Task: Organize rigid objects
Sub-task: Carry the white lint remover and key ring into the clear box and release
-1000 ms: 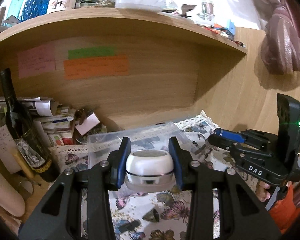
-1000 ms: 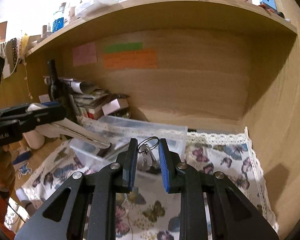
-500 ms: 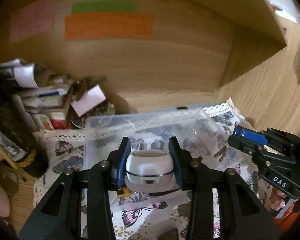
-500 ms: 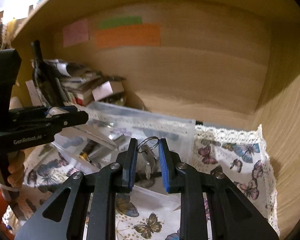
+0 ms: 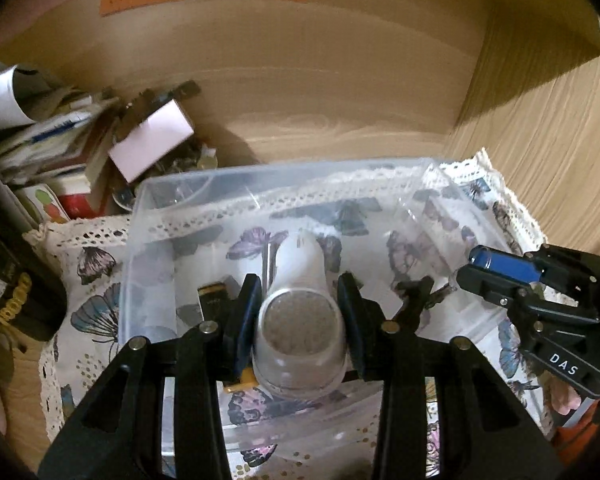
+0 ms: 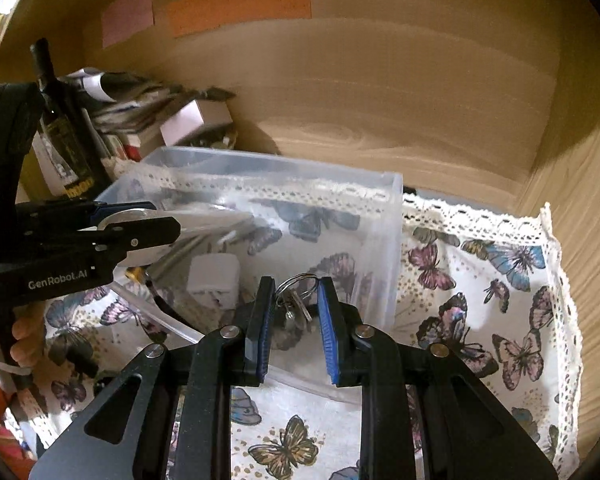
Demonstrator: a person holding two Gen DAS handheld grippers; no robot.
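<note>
The white lint shaver (image 5: 300, 316) sits clenched between the pads of the left tongs (image 5: 298, 320), its round mesh face turned toward the camera and its tapered white handle pointing away, down into the clear plastic bin (image 5: 172, 188). It hangs over the bin's open top, near the middle. Beside it, inside the bin, a small dark battery with a gold end (image 5: 212, 296) lies just left of the left pad.

The right tongs (image 6: 292, 320) are parted only a little and grasp a bunch of keys on a wire ring (image 6: 294, 296); the ring pokes up between the blue pads and the keys dangle below. They hover over the bin's near right corner. Under them in the bin lies a white plug adapter (image 6: 214, 280) beside some long metal utensils (image 6: 204, 236).

The bin stands on a butterfly-print cloth with a lace edge (image 6: 500, 320), spread over a wooden desk alcove. To the left, a dark bottle (image 6: 64, 132) stands against a heap of papers and small boxes (image 5: 60, 144). Coloured sticky notes (image 6: 236, 0) are stuck on the back panel.
</note>
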